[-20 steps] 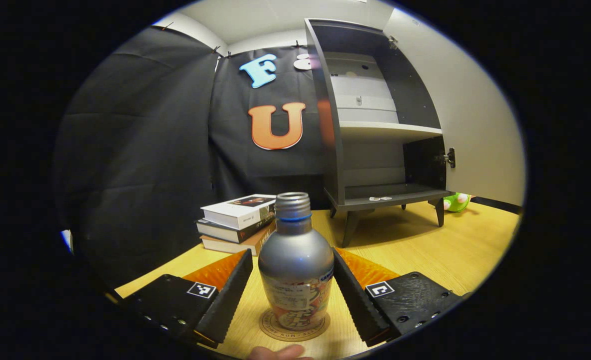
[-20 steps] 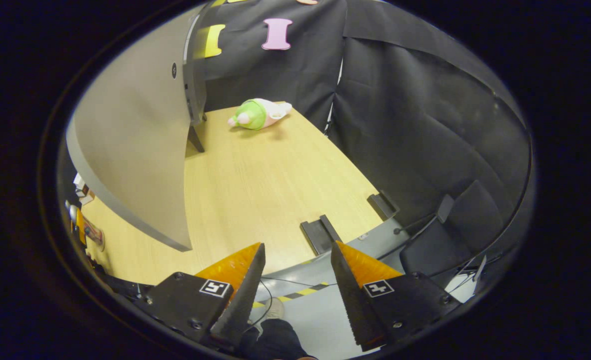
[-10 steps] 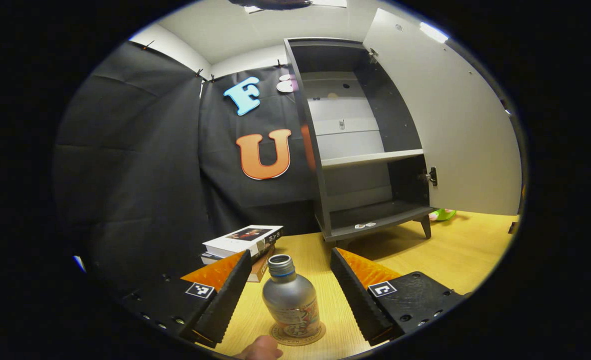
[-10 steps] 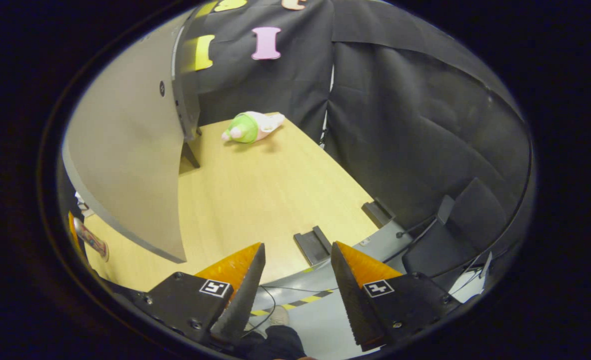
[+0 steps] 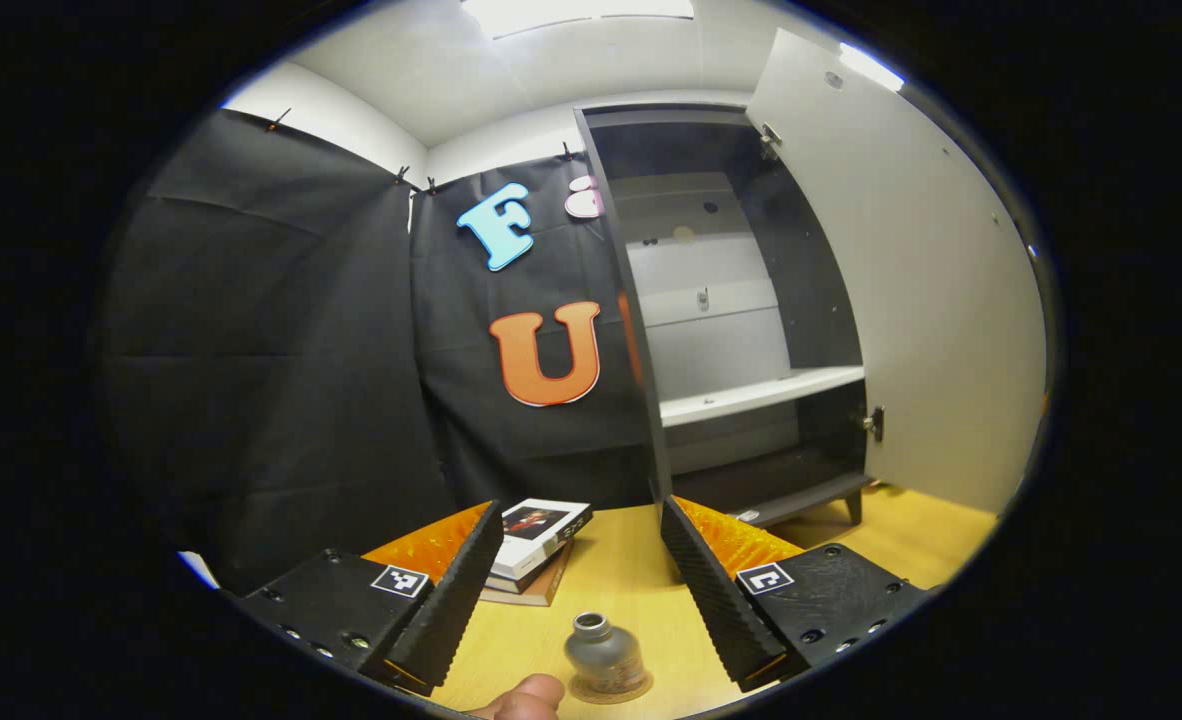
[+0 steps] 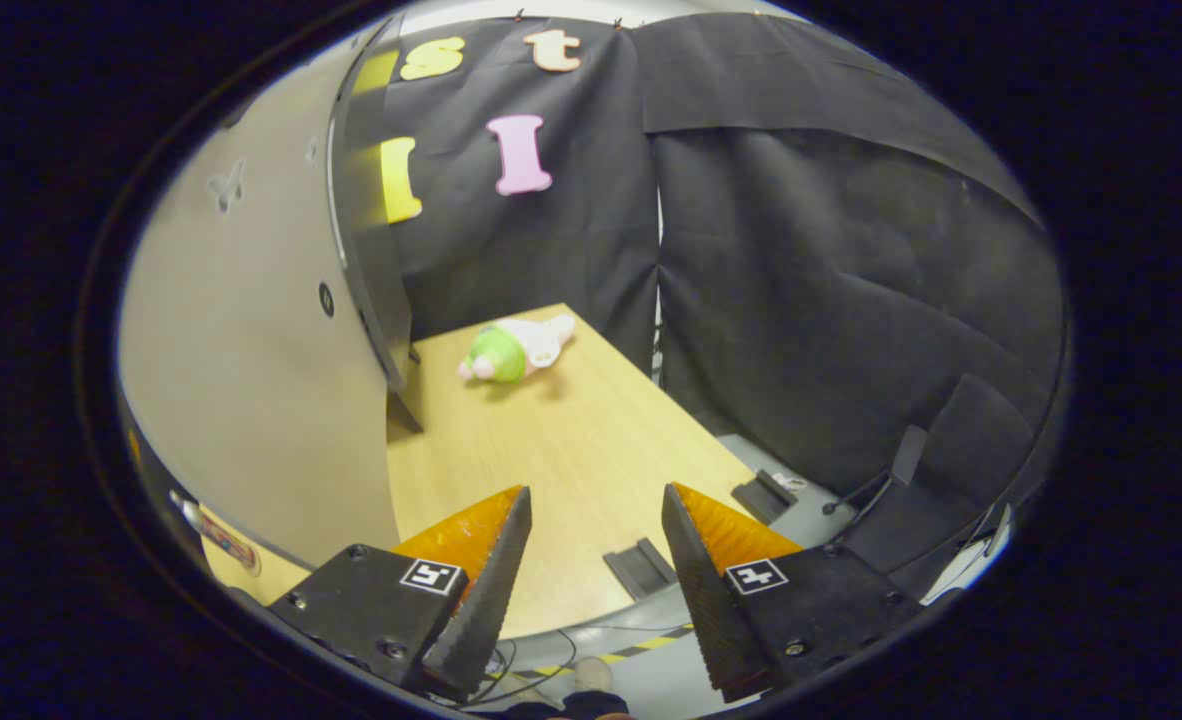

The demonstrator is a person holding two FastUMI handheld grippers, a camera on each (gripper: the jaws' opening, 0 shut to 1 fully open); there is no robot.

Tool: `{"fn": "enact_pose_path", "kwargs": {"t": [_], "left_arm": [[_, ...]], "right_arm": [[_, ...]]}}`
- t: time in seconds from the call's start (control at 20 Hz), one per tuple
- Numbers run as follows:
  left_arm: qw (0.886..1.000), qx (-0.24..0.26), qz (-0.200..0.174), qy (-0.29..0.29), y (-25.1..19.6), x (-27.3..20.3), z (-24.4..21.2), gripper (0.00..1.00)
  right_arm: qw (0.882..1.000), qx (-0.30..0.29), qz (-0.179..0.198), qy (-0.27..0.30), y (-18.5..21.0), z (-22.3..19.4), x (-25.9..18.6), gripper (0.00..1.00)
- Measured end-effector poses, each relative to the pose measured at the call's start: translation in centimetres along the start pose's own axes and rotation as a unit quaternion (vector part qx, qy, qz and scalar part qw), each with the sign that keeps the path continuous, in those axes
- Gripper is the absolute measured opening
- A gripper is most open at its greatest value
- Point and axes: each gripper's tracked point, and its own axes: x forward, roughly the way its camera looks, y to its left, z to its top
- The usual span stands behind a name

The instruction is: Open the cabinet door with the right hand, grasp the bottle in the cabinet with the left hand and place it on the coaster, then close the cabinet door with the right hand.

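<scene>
One step looks left: the door (image 6: pixel 251 400) stands wide open, its tall face just left of the right gripper (image 6: pixel 591 590), fingers spread and empty. Bottle (image 5: pixel 603 652) stands upright on the coaster (image 5: pixel 611 688) on the table (image 5: pixel 631 570), below the left gripper (image 5: pixel 579 590), fingers spread, cabinet (image 5: pixel 741 330) beyond.

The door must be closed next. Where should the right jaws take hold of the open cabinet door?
Hold the cabinet door at its free vertical edge, coming from its outer face. The panel is flat and no handle is visible, and that edge is farthest from the hinges, so it swings easiest.
</scene>
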Motion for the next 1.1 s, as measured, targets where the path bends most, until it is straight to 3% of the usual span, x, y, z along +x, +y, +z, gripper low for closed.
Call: {"fn": "enact_pose_path", "kwargs": {"t": [0.15,0.2,0.3,0.35,0.4,0.55,0.7,0.85,0.95,1.1], "left_arm": [[0.999,0.007,-0.019,0.037,-2.1,1.4,3.0,0.96],[0.999,0.011,-0.02,0.038,-2.5,2.0,4.6,0.96],[0.999,0.0,-0.043,0.026,-4.4,3.0,8.1,0.96],[0.998,-0.012,-0.06,0.028,-5.8,3.6,9.2,0.96],[0.997,-0.024,-0.07,0.035,-6.8,3.8,10.1,0.96],[0.996,-0.059,-0.059,0.037,-7.8,4.8,12.9,0.96],[0.995,-0.083,-0.048,0.038,-9.1,5.0,14.0,0.96],[0.995,-0.077,-0.054,0.039,-9.8,5.2,13.9,0.96],[0.995,-0.067,-0.057,0.043,-10.1,5.2,13.5,0.96],[0.995,-0.07,-0.061,0.045,-10.4,5.1,13.3,0.96]], "right_arm": [[0.997,0.039,0.018,-0.057,0.3,6.0,-0.1,0.81],[0.996,0.05,0.025,-0.076,0.5,8.1,-0.2,0.75],[0.991,0.069,0.065,-0.097,2.1,11.9,-0.9,0.79],[0.988,0.068,0.081,-0.109,3.0,13.8,-1.4,0.75],[0.986,0.061,0.093,-0.123,3.3,15.6,-2.0,0.79],[0.978,0.008,0.11,-0.174,4.4,20.3,-4.6,0.81],[0.969,-0.028,0.113,-0.219,5.7,23.0,-7.2,1.0],[0.962,-0.046,0.123,-0.241,7.3,23.9,-9.6,0.97],[0.961,-0.059,0.116,-0.244,7.5,23.6,-10.1,1.0],[0.966,-0.041,0.127,-0.223,7.9,22.7,-9.4,0.96]]}}
